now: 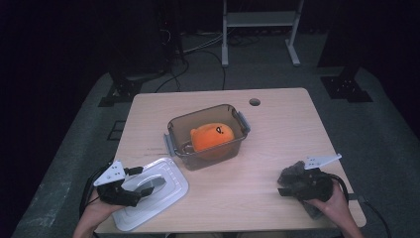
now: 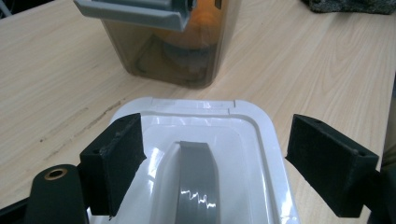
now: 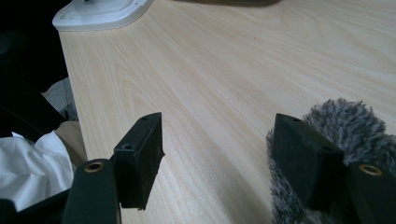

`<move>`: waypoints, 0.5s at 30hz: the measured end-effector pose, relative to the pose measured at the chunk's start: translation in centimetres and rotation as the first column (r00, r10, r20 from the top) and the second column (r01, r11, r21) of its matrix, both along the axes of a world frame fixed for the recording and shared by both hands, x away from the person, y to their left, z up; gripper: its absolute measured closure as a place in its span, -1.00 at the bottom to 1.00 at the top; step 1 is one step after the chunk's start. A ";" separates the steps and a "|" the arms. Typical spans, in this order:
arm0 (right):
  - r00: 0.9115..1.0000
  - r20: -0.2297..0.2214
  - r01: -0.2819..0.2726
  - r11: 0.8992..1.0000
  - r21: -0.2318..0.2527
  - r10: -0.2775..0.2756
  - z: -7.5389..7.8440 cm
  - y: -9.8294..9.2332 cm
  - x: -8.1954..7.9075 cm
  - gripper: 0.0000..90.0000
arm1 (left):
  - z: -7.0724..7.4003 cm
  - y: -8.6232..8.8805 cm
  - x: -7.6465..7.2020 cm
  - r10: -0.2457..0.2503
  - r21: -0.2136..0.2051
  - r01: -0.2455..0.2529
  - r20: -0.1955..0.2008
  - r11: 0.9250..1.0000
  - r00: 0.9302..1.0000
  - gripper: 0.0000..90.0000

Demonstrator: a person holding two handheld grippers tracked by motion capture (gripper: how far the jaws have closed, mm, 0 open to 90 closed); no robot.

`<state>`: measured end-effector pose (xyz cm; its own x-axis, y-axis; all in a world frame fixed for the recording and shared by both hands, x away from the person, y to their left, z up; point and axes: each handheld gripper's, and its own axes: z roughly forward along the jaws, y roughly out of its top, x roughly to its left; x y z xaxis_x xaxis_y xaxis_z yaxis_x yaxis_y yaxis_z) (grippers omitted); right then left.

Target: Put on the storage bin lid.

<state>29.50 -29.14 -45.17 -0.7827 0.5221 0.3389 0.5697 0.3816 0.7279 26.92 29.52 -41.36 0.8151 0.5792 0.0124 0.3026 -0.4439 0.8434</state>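
Note:
A clear brown container (image 1: pixel 208 136) with grey side latches stands mid-table, an orange plush toy (image 1: pixel 212 136) inside it. Its white lid (image 1: pixel 168 191) with a grey handle (image 1: pixel 151 184) lies flat near the front left corner. My left gripper (image 1: pixel 142 189) hovers low over the lid, open; in the left gripper view its jaws stand either side of the handle (image 2: pixel 198 186) without touching it, the container (image 2: pixel 173 51) beyond. My right gripper (image 1: pixel 283 186) rests at the front right, open, nothing between its jaws (image 3: pixel 222 158). A grey furry object (image 3: pixel 348 126) sits just outside its right jaw.
The wooden table (image 1: pixel 277 134) has a round cable hole (image 1: pixel 254 102) at the back right. Bare wood lies between the lid and the right gripper. The table's near edge runs close to both hands. A metal frame (image 1: pixel 260 29) stands on the floor behind.

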 end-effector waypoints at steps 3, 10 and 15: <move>1.000 0.001 0.001 1.000 0.003 -0.001 0.0 0.0 0.0 -0.27 | -0.3 0.0 -0.2 0.001 0.017 -0.001 -0.001 1.000 1.000 -0.60; 1.000 0.002 0.003 1.000 0.006 -0.003 0.1 -0.1 0.0 -0.27 | -1.2 0.4 -0.3 0.015 0.026 -0.014 -0.019 1.000 1.000 -0.58; 1.000 0.002 0.000 1.000 0.005 0.000 0.0 -0.1 -0.1 -0.27 | -1.6 0.6 -0.4 0.019 0.036 -0.018 -0.020 0.999 1.000 -0.50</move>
